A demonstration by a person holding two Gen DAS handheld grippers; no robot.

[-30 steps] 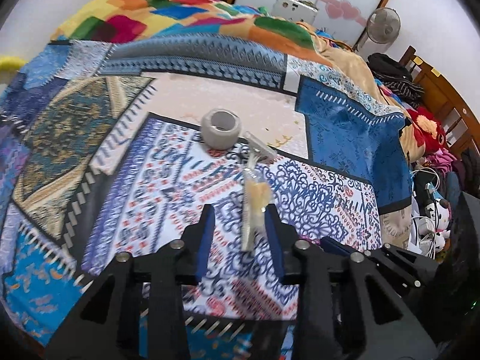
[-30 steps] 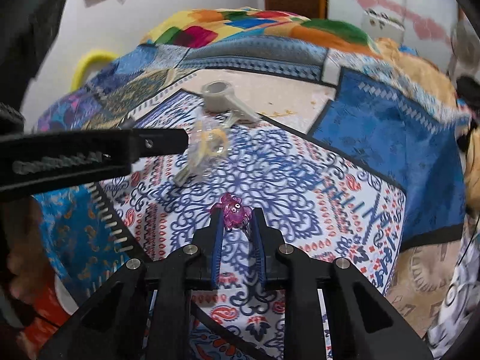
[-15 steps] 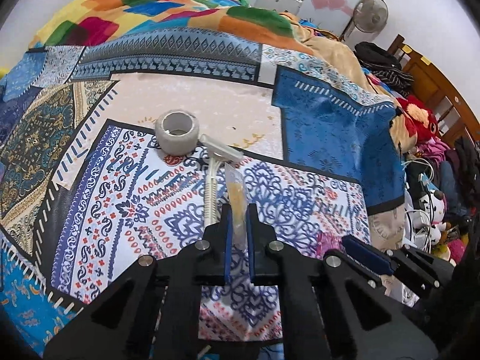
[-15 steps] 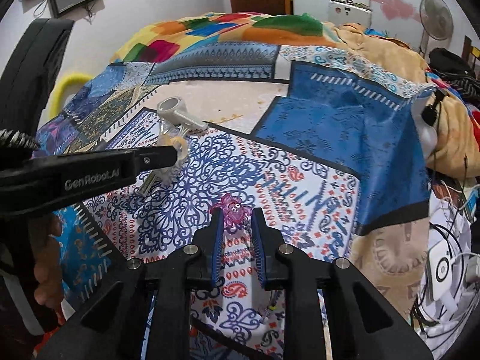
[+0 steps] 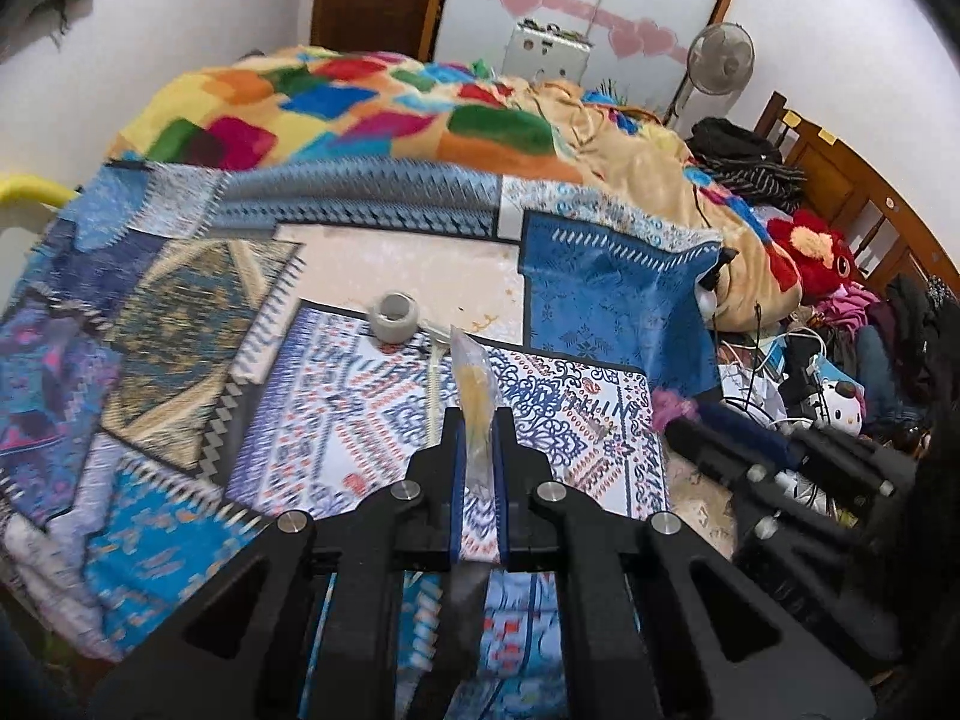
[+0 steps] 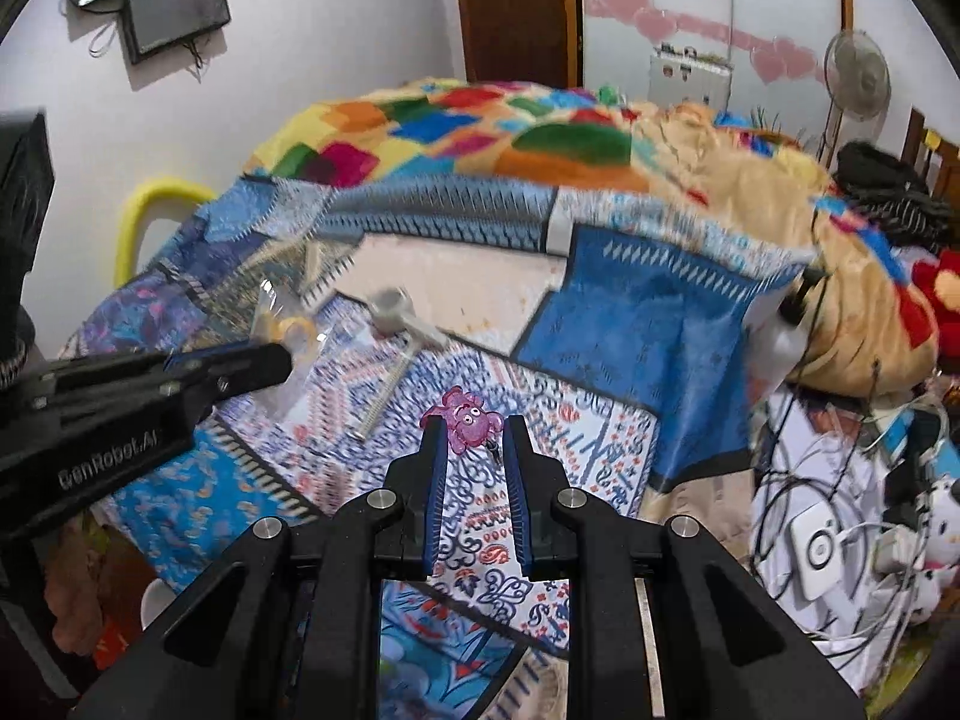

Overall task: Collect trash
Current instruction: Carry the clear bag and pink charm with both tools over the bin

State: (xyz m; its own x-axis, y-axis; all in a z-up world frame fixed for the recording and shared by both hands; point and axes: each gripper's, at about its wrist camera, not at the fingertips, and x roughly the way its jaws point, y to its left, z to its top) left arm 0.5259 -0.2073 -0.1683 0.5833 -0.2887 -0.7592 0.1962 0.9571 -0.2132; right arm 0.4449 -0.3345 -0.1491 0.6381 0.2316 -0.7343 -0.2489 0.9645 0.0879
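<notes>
Clear plastic wrapper point(image 5: 474, 396) with yellow contents is pinched in the left gripper point(image 5: 478, 426), jaws closed tight on it, lifted off the bed point(image 5: 336, 408). Pink octopus-shaped toy point(image 6: 465, 417) is clamped at the right gripper point(image 6: 476, 432) tips, jaws narrowly apart. Tape roll point(image 5: 393, 317) lies at 11 o'clock from the wrapper.

You are holding a clear wrapper point(image 5: 474, 384) with yellow inside and a pink translucent figure point(image 6: 465, 420); blue paisley patchwork bedspread point(image 5: 336, 420) is lying under a grey tape roll point(image 5: 393, 317).
</notes>
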